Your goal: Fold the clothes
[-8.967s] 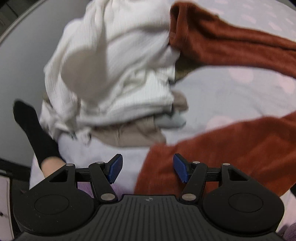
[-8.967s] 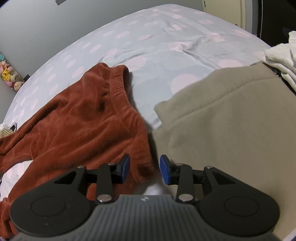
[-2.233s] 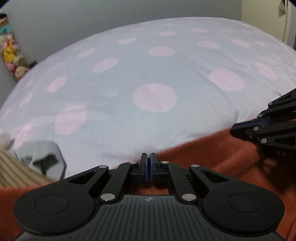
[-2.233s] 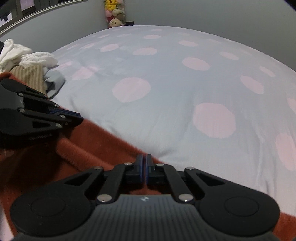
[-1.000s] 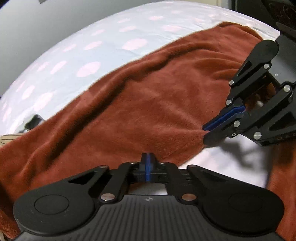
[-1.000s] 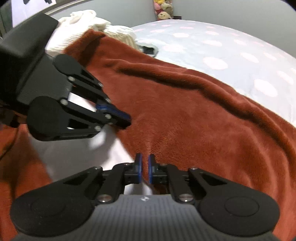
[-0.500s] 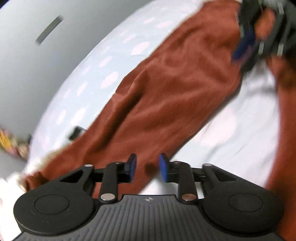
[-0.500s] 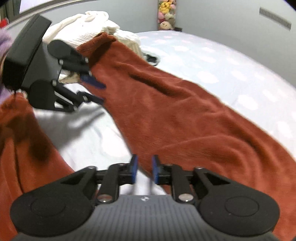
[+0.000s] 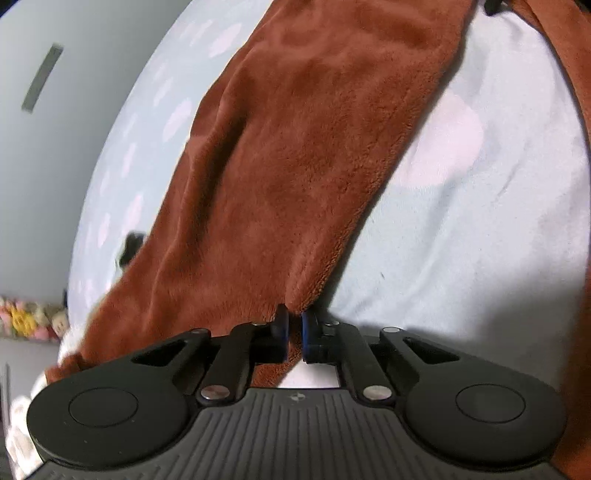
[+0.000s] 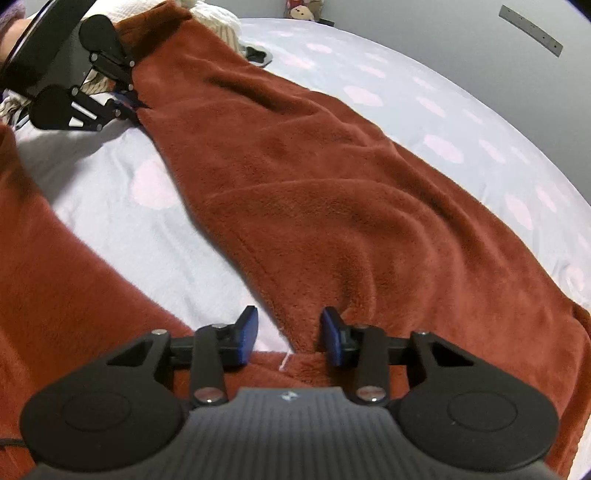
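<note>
Rust-brown fleece garment (image 10: 332,192) lies stretched across the dotted bedsheet (image 10: 110,206); our left gripper (image 9: 293,328) pinches its corner while our right gripper (image 10: 290,332) is opening over its edge, which next needs regripping.

Probably a home bedroom: a polka-dot bedsheet (image 10: 424,107) and, blurred, stuffed toys (image 9: 26,319) against a plain wall (image 9: 55,147).

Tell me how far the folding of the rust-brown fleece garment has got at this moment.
Early stage. Done: one long panel of the rust-brown fleece garment lies spread flat on the pale blue spotted bedsheet. In hand: the left gripper is shut on the panel's end, while the right gripper is opening over its near edge. Left: no finished fold shows, and the cream knit pile waits behind.
</note>
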`<state>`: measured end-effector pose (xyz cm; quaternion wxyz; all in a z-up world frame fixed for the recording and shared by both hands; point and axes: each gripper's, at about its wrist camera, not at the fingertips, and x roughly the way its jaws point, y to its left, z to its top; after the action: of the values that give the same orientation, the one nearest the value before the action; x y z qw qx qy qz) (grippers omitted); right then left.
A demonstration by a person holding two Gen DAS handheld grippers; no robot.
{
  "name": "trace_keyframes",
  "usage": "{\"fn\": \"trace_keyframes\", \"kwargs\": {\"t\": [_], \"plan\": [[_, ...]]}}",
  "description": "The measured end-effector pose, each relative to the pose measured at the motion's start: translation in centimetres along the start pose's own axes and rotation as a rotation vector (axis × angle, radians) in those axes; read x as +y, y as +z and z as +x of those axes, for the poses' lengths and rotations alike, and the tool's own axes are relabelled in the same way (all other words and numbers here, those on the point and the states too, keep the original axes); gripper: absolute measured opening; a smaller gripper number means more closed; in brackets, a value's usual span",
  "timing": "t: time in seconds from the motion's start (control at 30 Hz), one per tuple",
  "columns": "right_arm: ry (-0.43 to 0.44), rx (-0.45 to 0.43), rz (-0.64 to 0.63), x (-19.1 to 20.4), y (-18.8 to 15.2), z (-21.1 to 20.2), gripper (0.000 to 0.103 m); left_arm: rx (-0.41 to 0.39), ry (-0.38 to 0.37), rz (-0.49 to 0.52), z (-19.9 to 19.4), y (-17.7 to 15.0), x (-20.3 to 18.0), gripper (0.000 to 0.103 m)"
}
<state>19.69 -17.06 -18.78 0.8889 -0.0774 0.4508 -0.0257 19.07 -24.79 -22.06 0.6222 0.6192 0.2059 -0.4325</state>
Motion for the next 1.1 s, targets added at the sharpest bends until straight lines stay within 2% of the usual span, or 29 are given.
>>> {"fn": "trace_keyframes", "kwargs": {"t": [0.13,0.27,0.37,0.4,0.47,0.5,0.57,0.7,0.83,0.97,1.0,1.1], "plan": [[0.02,0.004,0.043,-0.3,-0.6,-0.6,0.042,0.024,-0.049,-0.064,-0.7,-0.2,1.0,0.005],[0.015,0.003,0.053,-0.1,-0.7,-1.4,0.042,0.072,-0.046,-0.159,-1.5,-0.8,1.9,0.01],[0.003,-0.02,0.079,0.1,-0.8,-2.1,0.041,0.038,0.001,-0.276,-3.1,-2.3,3.0,0.013],[-0.004,-0.038,0.104,0.0,-1.0,-2.6,0.042,0.025,0.027,-0.307,-3.7,-2.9,3.4,0.022],[-0.018,-0.074,0.155,-0.1,-1.4,-3.5,0.042,-0.002,0.078,-0.367,-4.7,-4.0,4.3,0.031],[-0.025,-0.092,0.18,-0.2,-1.7,-4.0,0.042,-0.015,0.104,-0.397,-5.2,-4.6,4.7,0.031],[-0.038,-0.116,0.204,0.0,-2.0,-4.6,0.042,-0.017,0.131,-0.455,-5.5,-5.5,5.9,0.031],[-0.05,-0.13,0.205,0.6,-2.2,-5.3,0.047,-0.011,0.118,-0.585,-4.1,-6.4,8.9,0.027],[-0.07,-0.124,0.221,0.6,-2.7,-5.9,0.048,0.052,0.15,-0.678,-1.6,-7.5,11.7,0.02],[-0.086,-0.105,0.239,0.5,-3.4,-6.0,0.049,0.145,0.175,-0.721,0.2,-9.6,13.4,0.013],[-0.088,-0.101,0.241,0.5,-3.5,-6.0,0.05,0.155,0.171,-0.725,0.5,-10.0,13.6,0.01],[-0.09,-0.087,0.245,0.5,-3.7,-5.9,0.05,0.145,0.16,-0.743,0.1,-10.5,13.8,0.008]]}}
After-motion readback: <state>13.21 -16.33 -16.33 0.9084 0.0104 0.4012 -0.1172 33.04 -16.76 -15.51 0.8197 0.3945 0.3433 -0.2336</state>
